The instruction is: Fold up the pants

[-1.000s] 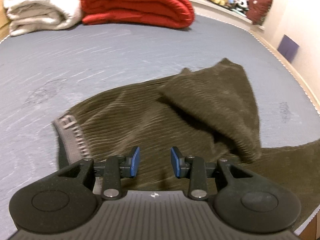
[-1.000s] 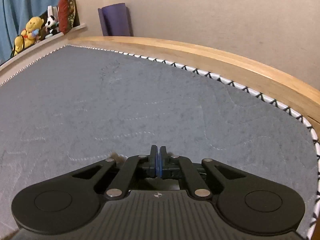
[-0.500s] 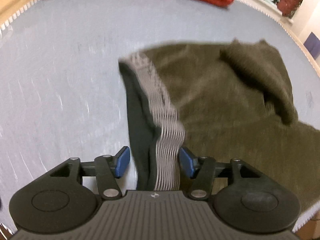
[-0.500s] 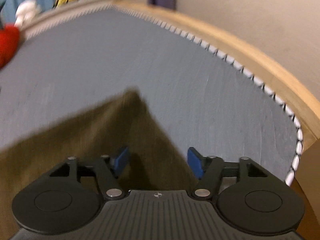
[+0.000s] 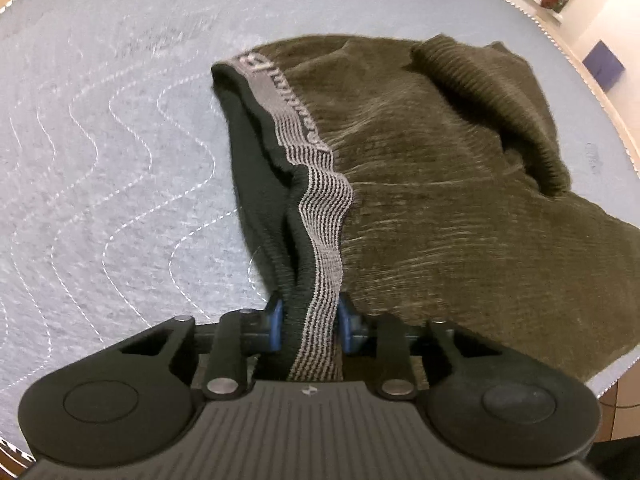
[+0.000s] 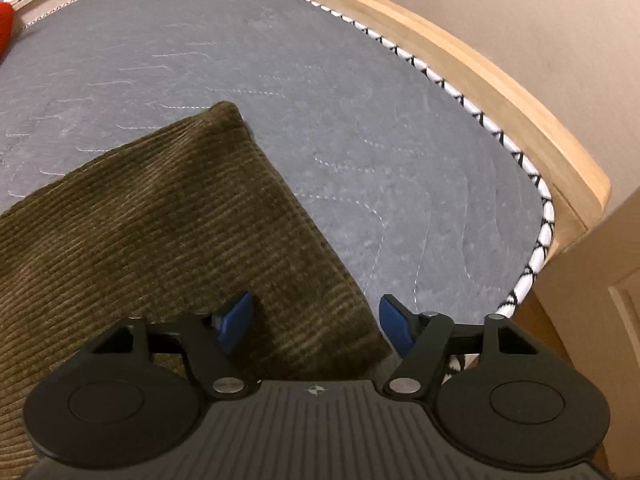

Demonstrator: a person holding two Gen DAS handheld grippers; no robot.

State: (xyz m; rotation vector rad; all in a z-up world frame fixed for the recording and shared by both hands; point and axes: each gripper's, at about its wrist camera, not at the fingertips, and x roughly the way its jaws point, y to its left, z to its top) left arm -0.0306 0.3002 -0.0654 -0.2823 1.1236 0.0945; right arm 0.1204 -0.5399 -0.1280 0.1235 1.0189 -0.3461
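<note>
Left wrist view: left tongs (image 5: 309,326) were clamped on waistband (image 5: 320,208) of pants (image 5: 432,184), spread rumpled on bed (image 5: 100,140). Right tongs (image 6: 316,322) were held agape over leg edge (image 6: 312,240), nothing gripped. Step judged: securing grips. Next: right tongs to be closed on leg before fold.

The waistband (image 5: 320,200) of the pants (image 5: 440,184) vanishes between the left tongs (image 5: 309,326), its lettering too blurred to read, and the right tongs (image 6: 316,322) cover the pant leg's (image 6: 168,216) near corner, the fabric running off the frame's left edge.
</note>
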